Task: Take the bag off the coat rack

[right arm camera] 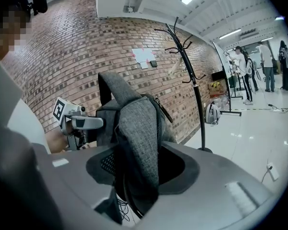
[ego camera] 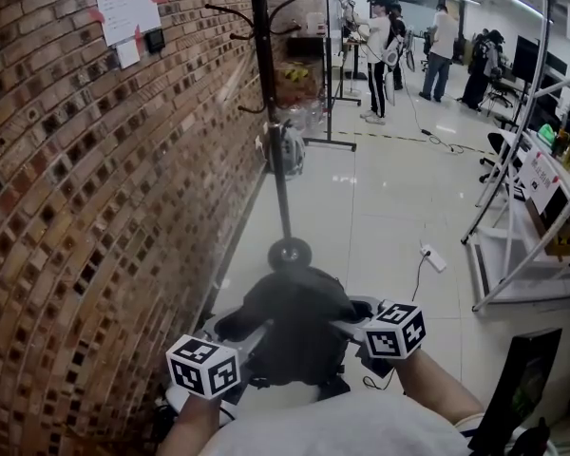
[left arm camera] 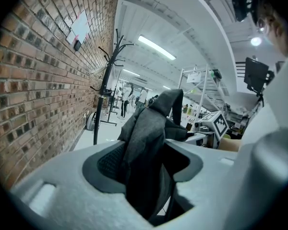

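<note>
A dark grey bag point(ego camera: 290, 326) hangs low in front of me, held from both sides, apart from the rack. My left gripper point(ego camera: 239, 333) is shut on its left side, and in the left gripper view the grey fabric point(left arm camera: 149, 138) is pinched between the jaws. My right gripper point(ego camera: 358, 317) is shut on the bag's right side, where the woven cloth point(right arm camera: 137, 133) fills the jaw gap. The black coat rack point(ego camera: 274, 131) stands ahead by the brick wall, its hooks bare, its round base point(ego camera: 290, 253) just beyond the bag.
A brick wall point(ego camera: 85, 207) runs along the left. A white metal shelf frame point(ego camera: 513, 226) stands at the right, with a power strip point(ego camera: 433, 257) and cable on the glossy floor. Another bag point(ego camera: 292, 150) sits behind the rack. Several people stand far back.
</note>
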Demonstrator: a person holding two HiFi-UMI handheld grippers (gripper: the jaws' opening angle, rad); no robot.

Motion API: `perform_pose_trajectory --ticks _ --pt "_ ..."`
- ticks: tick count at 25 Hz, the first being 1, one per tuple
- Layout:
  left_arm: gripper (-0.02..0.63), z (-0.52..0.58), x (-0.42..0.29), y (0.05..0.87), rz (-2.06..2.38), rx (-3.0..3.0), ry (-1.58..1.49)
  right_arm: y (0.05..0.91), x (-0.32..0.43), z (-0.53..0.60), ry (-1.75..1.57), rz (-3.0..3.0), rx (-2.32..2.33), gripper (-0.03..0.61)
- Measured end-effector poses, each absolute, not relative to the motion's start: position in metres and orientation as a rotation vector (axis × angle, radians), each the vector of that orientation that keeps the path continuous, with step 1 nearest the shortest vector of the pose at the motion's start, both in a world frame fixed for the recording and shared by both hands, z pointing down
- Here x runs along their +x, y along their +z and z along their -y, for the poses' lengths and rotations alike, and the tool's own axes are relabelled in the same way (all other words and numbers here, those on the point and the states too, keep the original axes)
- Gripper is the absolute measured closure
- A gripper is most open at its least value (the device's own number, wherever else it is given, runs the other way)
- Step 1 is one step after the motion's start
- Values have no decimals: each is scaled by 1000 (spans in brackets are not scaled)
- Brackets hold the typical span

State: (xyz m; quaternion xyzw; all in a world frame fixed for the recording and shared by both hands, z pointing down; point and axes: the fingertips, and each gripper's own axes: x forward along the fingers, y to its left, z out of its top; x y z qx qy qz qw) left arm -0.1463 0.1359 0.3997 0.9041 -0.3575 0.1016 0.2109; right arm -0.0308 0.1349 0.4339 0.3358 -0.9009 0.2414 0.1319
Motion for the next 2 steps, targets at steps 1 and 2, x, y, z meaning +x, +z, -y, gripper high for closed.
perform_pose_trajectory --ticks 1,2 --pt "379 -135 -147 400 993 2513 282 434 -32 -134 698 2615 975 396" --pt "379 -134 -148 399 993 2514 282 434 -32 -133 696 2615 976 396"
